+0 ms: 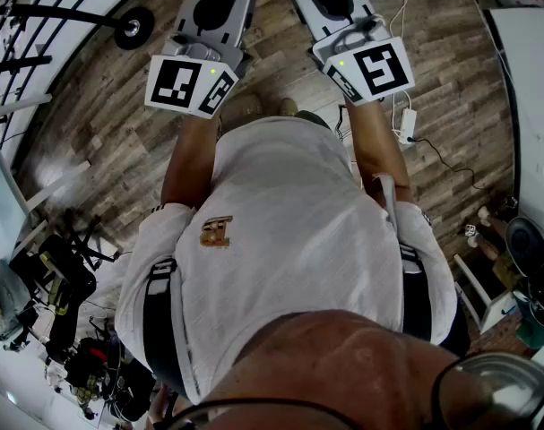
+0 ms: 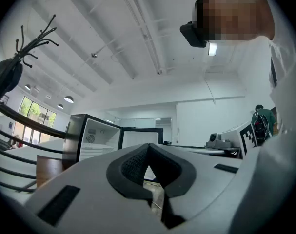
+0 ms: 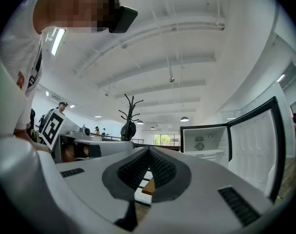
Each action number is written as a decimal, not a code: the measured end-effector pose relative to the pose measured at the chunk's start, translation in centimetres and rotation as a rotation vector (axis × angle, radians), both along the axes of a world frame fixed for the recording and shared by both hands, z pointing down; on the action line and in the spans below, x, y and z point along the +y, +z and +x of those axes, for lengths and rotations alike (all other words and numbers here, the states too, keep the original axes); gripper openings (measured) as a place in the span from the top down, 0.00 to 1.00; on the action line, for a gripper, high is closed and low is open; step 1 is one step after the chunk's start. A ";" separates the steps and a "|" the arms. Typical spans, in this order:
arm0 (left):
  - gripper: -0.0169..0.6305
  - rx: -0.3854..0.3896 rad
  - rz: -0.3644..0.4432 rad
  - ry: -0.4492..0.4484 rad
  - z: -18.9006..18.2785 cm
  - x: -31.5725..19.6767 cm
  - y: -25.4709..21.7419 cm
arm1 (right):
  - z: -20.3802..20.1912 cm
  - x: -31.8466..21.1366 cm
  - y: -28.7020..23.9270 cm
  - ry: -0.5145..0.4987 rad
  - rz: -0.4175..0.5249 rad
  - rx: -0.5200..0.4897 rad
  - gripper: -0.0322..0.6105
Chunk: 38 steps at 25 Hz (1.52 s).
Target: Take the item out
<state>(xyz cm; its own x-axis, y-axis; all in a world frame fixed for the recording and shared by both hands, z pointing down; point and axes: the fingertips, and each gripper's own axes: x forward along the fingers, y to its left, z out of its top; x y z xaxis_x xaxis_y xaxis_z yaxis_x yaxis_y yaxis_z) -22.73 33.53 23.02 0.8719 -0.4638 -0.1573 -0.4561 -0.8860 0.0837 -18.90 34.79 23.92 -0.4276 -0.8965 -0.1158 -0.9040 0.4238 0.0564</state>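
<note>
Fridge (image 2: 96, 136) door stands open ahead, but I can't make out the item inside. My left fingers (image 2: 133, 163) and right fingers (image 3: 135, 167) are pressed together, empty. I'd step closer and spread them before reaching in.

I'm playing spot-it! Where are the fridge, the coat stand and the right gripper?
fridge (image 3: 213, 140): right gripper view, white inside wall.
coat stand (image 3: 130, 113): right gripper view, its pole.
right gripper (image 3: 148, 150): right gripper view, between its shut tips.

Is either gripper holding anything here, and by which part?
Nothing is held: the left gripper and the right gripper are both shut with nothing between them.
</note>
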 end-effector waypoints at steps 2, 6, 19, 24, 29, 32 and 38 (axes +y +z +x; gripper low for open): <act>0.95 0.000 0.001 0.000 0.0 0.1 0.1 | 0.0 0.1 0.1 -0.010 0.001 -0.011 0.90; 0.95 -0.002 0.005 -0.011 0.2 0.2 0.0 | 0.2 0.4 -0.1 -0.024 0.012 -0.035 0.90; 0.95 0.001 0.023 -0.064 2.2 1.6 0.6 | 3.4 2.6 0.6 -0.053 0.027 -0.041 0.90; 0.95 0.003 0.023 -0.084 3.1 1.9 0.8 | 4.5 3.2 0.8 -0.064 0.029 -0.017 0.90; 0.95 -0.003 0.023 -0.086 4.5 0.6 1.4 | 5.7 1.9 1.6 -0.070 0.023 -0.016 0.90; 0.95 -0.001 0.032 -0.086 4.9 -0.6 1.4 | 6.1 0.7 1.6 -0.072 0.024 -0.006 0.90; 0.95 0.006 0.048 -0.082 6.0 -5.5 1.7 | 7.1 -3.8 2.0 -0.067 0.025 0.022 0.90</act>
